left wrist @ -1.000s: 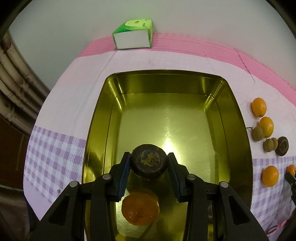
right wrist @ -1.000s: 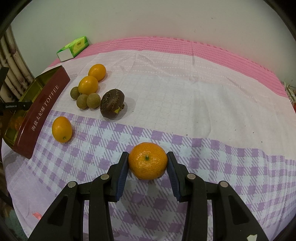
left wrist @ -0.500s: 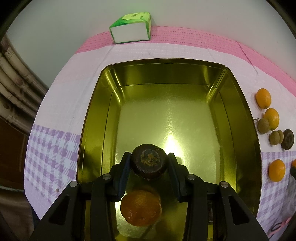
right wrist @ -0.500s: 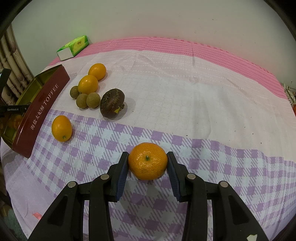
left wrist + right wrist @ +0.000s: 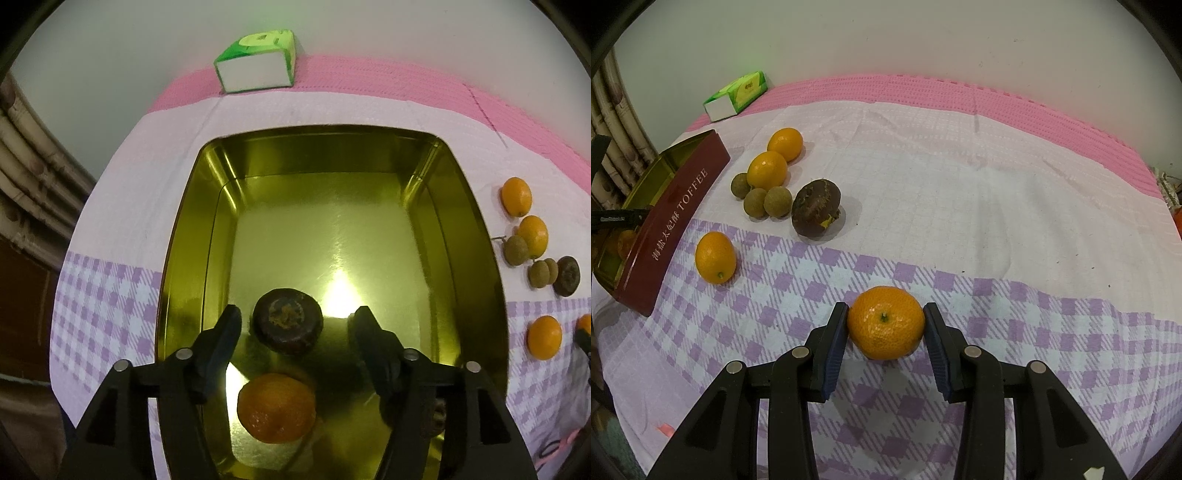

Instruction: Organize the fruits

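Fruits (image 5: 287, 326): round, wrinkled, seemingly dark, in glossy tin (image 5: 476, 236).

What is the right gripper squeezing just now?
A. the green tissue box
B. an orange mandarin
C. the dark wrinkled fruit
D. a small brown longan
B: in the right wrist view the right gripper has both pads pressed on the mandarin above the checked cloth; the longans, the dark fruit and the tissue box lie farther off, untouched.
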The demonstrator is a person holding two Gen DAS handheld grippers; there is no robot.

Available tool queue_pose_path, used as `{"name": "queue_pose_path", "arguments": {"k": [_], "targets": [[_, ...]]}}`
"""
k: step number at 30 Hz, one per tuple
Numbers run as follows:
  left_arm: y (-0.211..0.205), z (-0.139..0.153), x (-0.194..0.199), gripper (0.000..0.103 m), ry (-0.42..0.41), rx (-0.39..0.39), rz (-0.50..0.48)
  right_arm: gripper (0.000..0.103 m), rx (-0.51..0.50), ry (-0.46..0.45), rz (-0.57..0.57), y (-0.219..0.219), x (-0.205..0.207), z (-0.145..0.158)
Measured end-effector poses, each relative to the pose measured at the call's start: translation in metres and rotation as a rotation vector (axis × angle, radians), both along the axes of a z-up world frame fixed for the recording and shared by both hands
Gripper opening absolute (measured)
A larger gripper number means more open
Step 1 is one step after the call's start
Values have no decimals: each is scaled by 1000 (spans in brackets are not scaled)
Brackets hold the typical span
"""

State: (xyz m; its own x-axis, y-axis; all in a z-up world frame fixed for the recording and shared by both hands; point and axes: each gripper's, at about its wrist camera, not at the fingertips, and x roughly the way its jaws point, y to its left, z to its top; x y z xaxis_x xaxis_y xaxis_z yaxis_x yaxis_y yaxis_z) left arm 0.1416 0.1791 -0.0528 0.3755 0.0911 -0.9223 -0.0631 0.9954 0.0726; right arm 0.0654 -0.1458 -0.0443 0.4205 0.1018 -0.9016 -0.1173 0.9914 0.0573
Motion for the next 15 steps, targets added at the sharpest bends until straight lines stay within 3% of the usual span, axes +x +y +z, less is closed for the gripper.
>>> {"name": "queue_pose_path", "arguments": {"k": [6,8,15], "targets": [[1,20,-6,69,-51,-15,7,38,-14,-38,0,-1,-1,11],[5,32,-10,75,-89,-26,21,38,-17,-62,3,-1,-1,18],[19,70,-35,79,-215,-15,82,38,19,-120,56,21,6,44]]}}
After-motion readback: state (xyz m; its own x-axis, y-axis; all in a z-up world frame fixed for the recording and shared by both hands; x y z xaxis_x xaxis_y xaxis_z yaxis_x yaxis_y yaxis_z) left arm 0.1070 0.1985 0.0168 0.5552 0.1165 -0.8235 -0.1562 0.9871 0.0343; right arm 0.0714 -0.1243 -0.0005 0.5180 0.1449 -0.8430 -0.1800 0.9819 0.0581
